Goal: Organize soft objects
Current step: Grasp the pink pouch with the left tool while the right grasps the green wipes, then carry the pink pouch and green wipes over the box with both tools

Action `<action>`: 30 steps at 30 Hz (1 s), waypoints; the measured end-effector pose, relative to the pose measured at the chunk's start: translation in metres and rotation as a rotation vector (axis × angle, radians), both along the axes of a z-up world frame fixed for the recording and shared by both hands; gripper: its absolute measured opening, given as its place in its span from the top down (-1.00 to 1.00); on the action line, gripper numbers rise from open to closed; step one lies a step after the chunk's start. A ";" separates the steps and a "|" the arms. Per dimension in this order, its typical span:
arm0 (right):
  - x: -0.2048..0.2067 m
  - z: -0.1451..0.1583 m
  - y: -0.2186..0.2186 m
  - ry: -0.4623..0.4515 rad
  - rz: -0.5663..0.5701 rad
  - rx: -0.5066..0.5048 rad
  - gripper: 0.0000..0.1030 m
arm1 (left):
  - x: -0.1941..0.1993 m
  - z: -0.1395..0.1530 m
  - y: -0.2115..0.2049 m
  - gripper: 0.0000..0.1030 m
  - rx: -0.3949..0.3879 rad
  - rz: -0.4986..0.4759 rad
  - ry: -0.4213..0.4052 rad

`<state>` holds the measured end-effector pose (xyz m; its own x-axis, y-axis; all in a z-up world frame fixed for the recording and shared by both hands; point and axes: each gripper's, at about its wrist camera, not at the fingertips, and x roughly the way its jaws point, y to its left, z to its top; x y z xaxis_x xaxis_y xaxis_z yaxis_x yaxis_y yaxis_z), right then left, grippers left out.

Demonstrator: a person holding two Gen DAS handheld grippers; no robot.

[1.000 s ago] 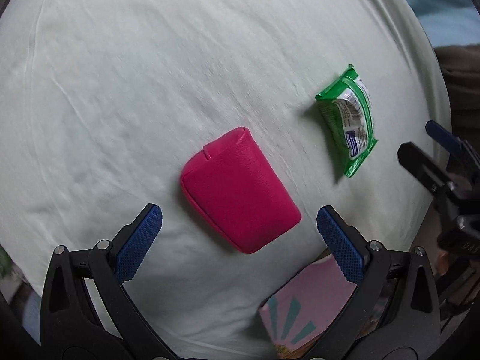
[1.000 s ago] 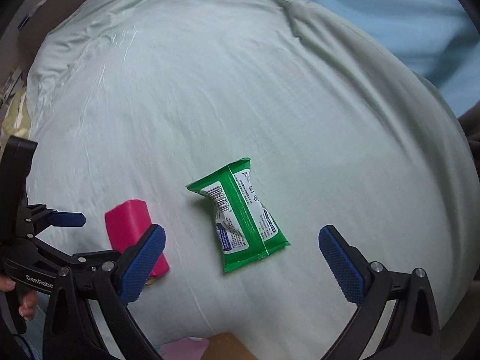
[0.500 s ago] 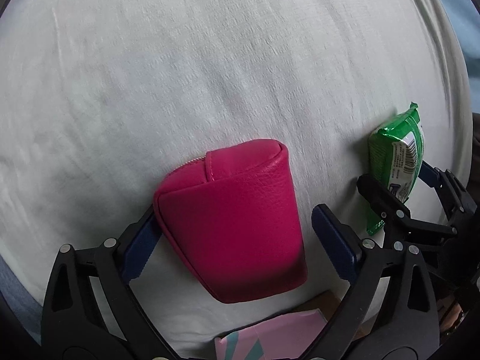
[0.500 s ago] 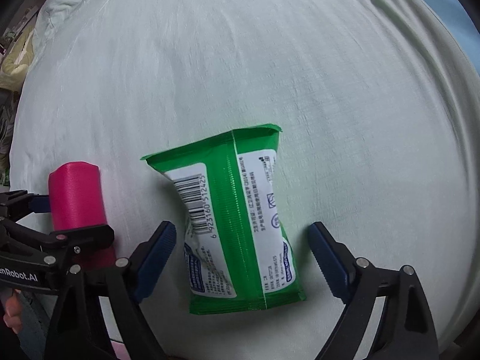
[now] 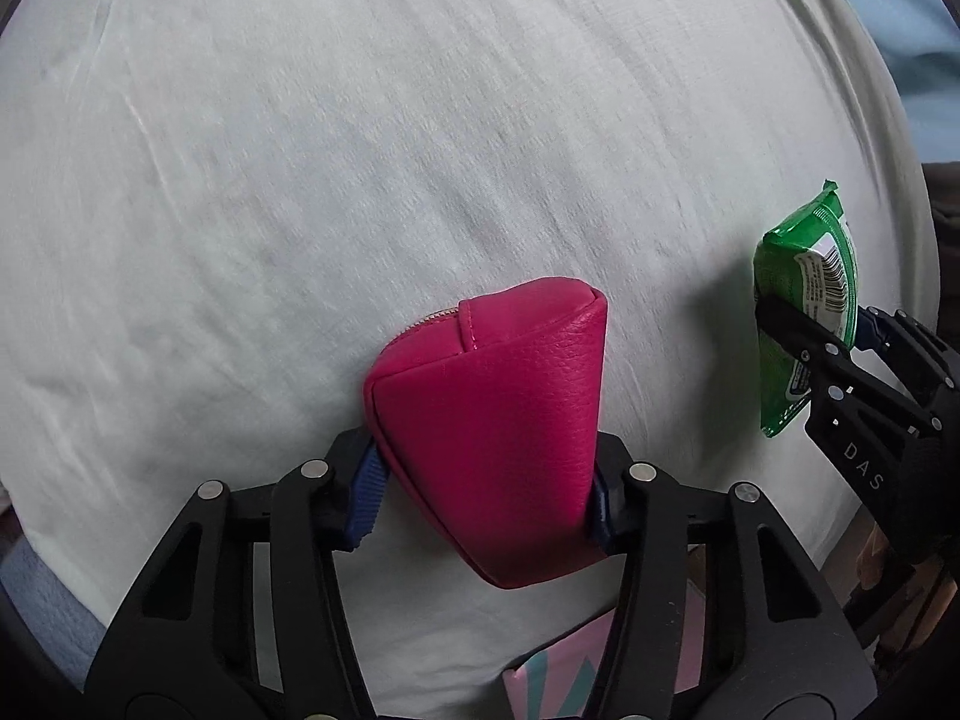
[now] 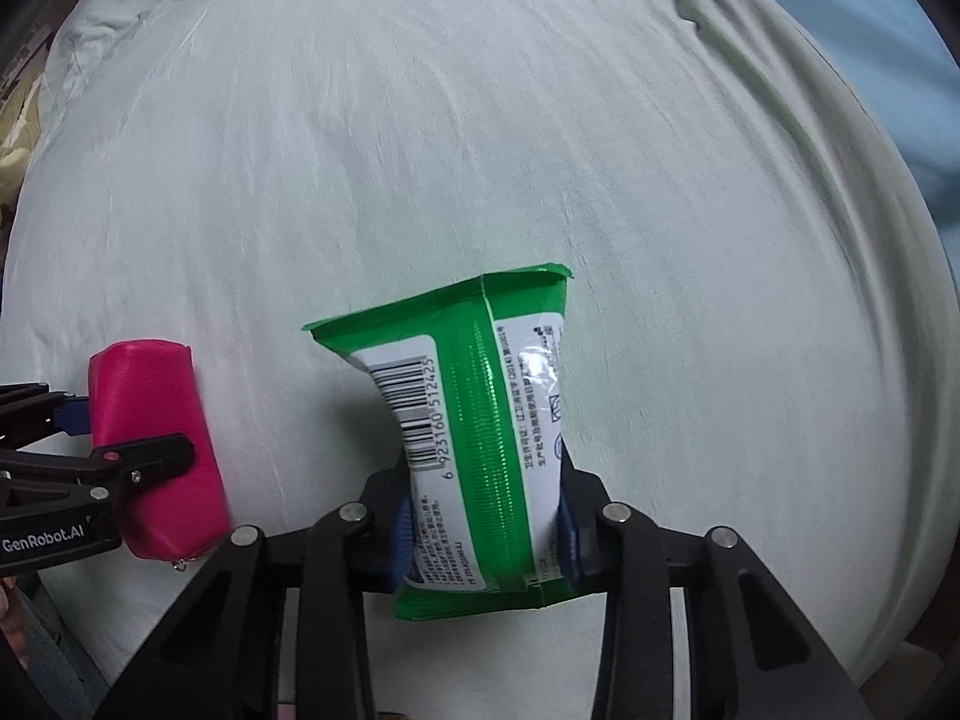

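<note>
A pink zip pouch (image 5: 492,438) sits between the blue pads of my left gripper (image 5: 483,492), whose jaws are closing and press on its two sides. From the right wrist view the same pouch (image 6: 153,444) shows at the far left, clamped by the left gripper (image 6: 84,438). A green pack of wipes (image 6: 480,450) with a barcode label is squeezed at its waist by my right gripper (image 6: 483,531), whose jaws are closing on it. At the right edge of the left wrist view, the pack (image 5: 801,306) appears in the right gripper (image 5: 810,324). Both lie on a pale green pillow (image 5: 360,150).
A pink card with teal shapes (image 5: 564,672) peeks out under the pillow's near edge. Light blue fabric (image 6: 840,12) lies beyond the pillow's far right. A blue-grey cloth (image 5: 42,594) shows at the lower left. The pillow (image 6: 420,120) stretches bare toward the far side.
Both grippers came down over their objects and closed from wide open: the left onto the pink pouch, the right onto the green pack, which now pinches in at its middle.
</note>
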<state>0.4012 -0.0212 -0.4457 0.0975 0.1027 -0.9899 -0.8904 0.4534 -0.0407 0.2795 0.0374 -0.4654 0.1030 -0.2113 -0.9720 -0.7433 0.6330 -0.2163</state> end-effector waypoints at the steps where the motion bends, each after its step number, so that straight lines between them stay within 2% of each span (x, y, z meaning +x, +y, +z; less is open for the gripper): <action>1: -0.002 0.006 -0.001 -0.001 -0.017 0.008 0.34 | 0.001 0.007 -0.001 0.07 0.009 -0.013 -0.012; 6: -0.017 0.039 -0.009 -0.024 -0.086 0.043 0.34 | -0.007 0.044 0.003 0.08 0.047 -0.067 -0.085; 14: -0.028 0.130 -0.030 -0.088 -0.261 0.120 0.34 | -0.023 0.134 -0.009 0.08 0.109 -0.214 -0.224; 19: -0.059 0.181 -0.057 -0.093 -0.419 0.194 0.34 | -0.043 0.193 0.008 0.08 0.149 -0.324 -0.310; 25: -0.115 0.235 -0.085 -0.101 -0.629 0.294 0.34 | -0.057 0.259 0.006 0.08 0.214 -0.481 -0.419; 30: -0.160 0.265 -0.111 -0.150 -0.753 0.352 0.34 | -0.074 0.289 -0.009 0.08 0.228 -0.591 -0.483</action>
